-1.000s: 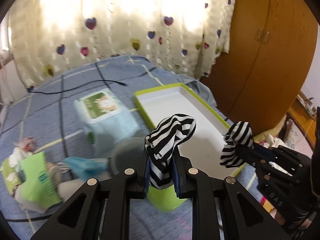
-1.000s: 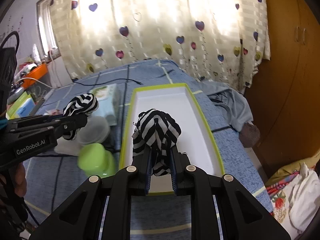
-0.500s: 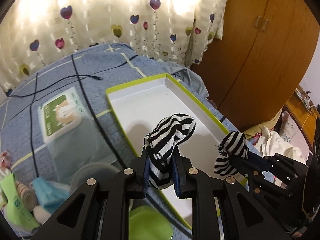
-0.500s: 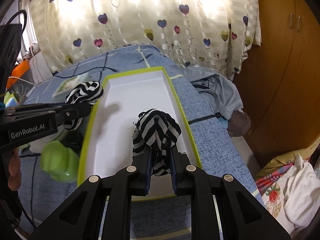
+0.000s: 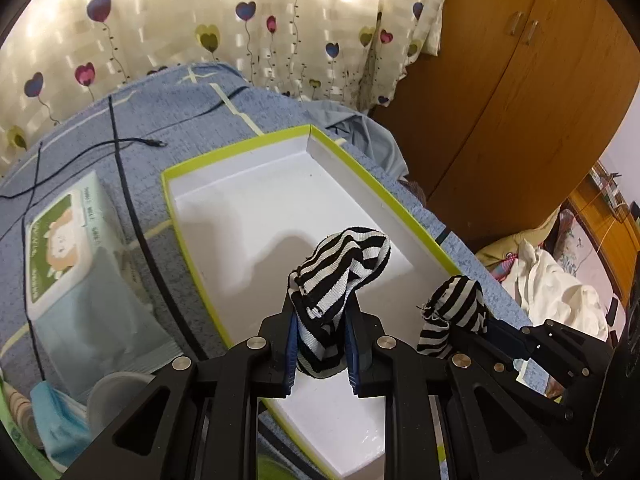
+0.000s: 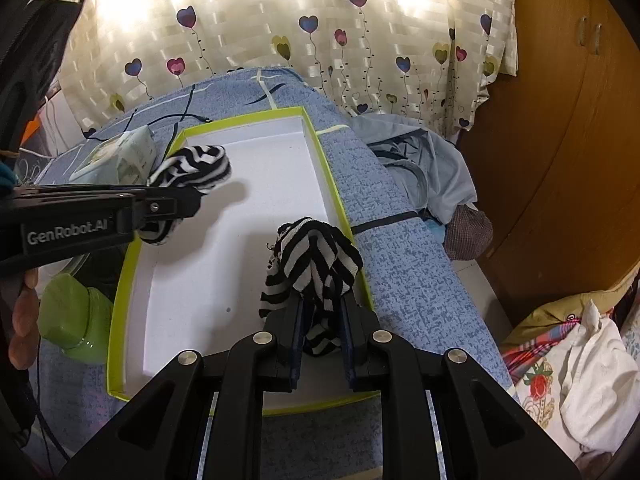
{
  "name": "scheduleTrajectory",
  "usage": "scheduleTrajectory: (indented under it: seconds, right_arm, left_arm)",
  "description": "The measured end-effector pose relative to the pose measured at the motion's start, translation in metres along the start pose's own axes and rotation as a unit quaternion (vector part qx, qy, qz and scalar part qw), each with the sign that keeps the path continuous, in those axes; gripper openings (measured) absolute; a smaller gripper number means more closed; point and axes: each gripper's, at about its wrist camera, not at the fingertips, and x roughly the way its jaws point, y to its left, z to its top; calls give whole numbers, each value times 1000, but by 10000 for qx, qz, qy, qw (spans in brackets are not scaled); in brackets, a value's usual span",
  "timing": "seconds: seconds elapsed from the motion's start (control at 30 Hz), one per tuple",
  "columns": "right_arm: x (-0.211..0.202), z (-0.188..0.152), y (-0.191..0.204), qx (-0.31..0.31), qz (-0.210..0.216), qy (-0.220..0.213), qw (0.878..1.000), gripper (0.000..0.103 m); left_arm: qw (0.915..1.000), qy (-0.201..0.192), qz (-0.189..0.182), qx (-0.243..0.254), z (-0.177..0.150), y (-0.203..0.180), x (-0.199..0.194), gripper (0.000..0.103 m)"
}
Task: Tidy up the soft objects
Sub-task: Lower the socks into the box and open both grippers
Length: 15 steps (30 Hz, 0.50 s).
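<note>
My left gripper (image 5: 322,320) is shut on a black-and-white striped sock (image 5: 340,268), held above the white tray with the lime rim (image 5: 236,152). From the right wrist view that same sock (image 6: 192,166) hangs over the tray's left rim (image 6: 120,280), in the left gripper (image 6: 176,208). My right gripper (image 6: 320,316) is shut on a second striped sock (image 6: 316,256) over the tray's right side. The left wrist view shows this second sock (image 5: 456,308) low at the right, in the right gripper (image 5: 480,328). Nothing lies in the tray.
The tray lies on a blue bed cover (image 6: 400,240). A tissue pack (image 5: 68,240) sits left of it, with a lime cup (image 6: 72,320) and a white bowl (image 5: 116,392) nearer. A black cable (image 5: 120,144) crosses the bed. Wooden wardrobe (image 5: 520,120) and clothes (image 6: 580,380) at right.
Both grippers have come forward and down over the tray with their socks still held. The tray now fills more of each view. The left gripper has moved from beside the tray to over it.
</note>
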Motion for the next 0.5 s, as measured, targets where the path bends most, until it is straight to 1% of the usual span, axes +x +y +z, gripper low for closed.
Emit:
scheduleTrajectory:
  seconds: [0.17, 0.33, 0.5]
  right_arm:
    - [2, 0, 0, 11, -18, 20, 10000, 17]
    - [4, 0, 1, 8, -51, 34, 10000, 17]
    - [4, 0, 1, 12, -56, 23, 10000, 18]
  left_arm:
    - [10000, 55, 41, 43, 1, -1, 7, 18]
    - [9999, 135, 8, -20, 1, -1, 11, 18]
    - [9998, 215, 10, -22, 1, -1, 14, 20]
